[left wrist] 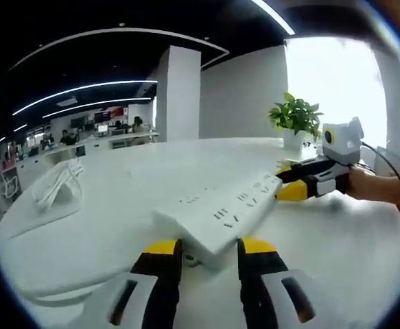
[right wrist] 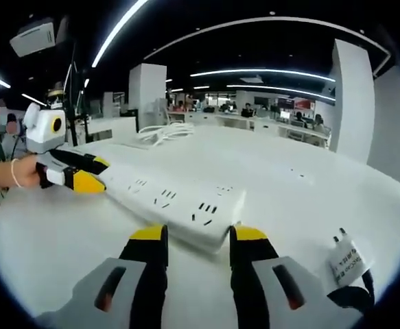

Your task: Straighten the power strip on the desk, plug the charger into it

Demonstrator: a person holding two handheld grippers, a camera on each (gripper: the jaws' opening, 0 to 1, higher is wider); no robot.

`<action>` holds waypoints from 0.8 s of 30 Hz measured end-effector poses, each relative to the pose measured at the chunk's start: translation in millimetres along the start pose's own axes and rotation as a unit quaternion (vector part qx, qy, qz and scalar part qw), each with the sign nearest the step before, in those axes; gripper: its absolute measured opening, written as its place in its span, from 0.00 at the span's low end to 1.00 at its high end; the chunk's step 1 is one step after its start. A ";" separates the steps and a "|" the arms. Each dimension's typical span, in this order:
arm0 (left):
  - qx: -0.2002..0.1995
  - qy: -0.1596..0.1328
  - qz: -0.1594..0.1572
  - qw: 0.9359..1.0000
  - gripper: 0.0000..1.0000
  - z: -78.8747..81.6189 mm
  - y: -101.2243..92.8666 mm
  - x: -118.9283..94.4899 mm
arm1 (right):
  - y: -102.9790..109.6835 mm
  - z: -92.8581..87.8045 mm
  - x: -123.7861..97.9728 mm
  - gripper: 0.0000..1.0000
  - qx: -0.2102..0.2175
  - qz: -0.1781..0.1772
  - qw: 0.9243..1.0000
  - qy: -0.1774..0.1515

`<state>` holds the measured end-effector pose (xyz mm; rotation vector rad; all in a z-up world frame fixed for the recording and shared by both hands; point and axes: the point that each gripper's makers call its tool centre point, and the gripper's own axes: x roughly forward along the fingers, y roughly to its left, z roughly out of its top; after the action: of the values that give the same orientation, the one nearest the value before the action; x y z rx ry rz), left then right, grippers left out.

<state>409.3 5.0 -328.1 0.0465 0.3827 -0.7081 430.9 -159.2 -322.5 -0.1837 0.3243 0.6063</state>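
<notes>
Desk (left wrist: 117, 226): broad white surface on which everything rested; you worked across it from two opposite ends of the strip.
Power strip (left wrist: 220, 216): long white bar lying flat on the desk, sockets up. In the left gripper view one end sat between your left jaws; in the right gripper view (right wrist: 179, 205) the other end sat between your right jaws. Holding both ends probably let you swing it square.
Left gripper (left wrist: 210, 250): yellow-tipped jaws stood either side of the strip's near end, apparently closed on it, though contact was not plain. It showed at the strip's far end in the right gripper view (right wrist: 83, 175), held by your hand (right wrist: 21, 171).
Right gripper (right wrist: 198, 236): jaws flanked the other end likewise; whether they pinched or merely bracketed it you could not tell. In the left gripper view it showed at the far end (left wrist: 302, 181).
Coiled cable (left wrist: 59, 185): white bundle lying well apart from the strip.
Charger (right wrist: 347, 264): small white plug lying on the desk beside your right jaw, prongs up, not yet plugged in.
</notes>
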 end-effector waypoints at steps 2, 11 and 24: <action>0.002 0.000 -0.004 1.000 0.32 1.0 0.5 1.7 | -1.4 0.1 0.0 0.34 0.005 -0.005 1.000 0.001; 0.011 0.003 -0.024 1.000 0.32 3.3 2.8 7.3 | -3.9 0.3 -2.1 0.33 0.019 -0.022 1.000 0.000; 0.022 0.007 -0.042 0.999 0.33 6.2 2.0 14.5 | -5.6 -2.2 -8.4 0.32 0.019 -0.040 0.999 0.010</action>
<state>422.6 -3.6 -327.7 0.0780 0.3839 -0.8006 427.1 -168.8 -321.2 -0.1647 0.3457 0.5185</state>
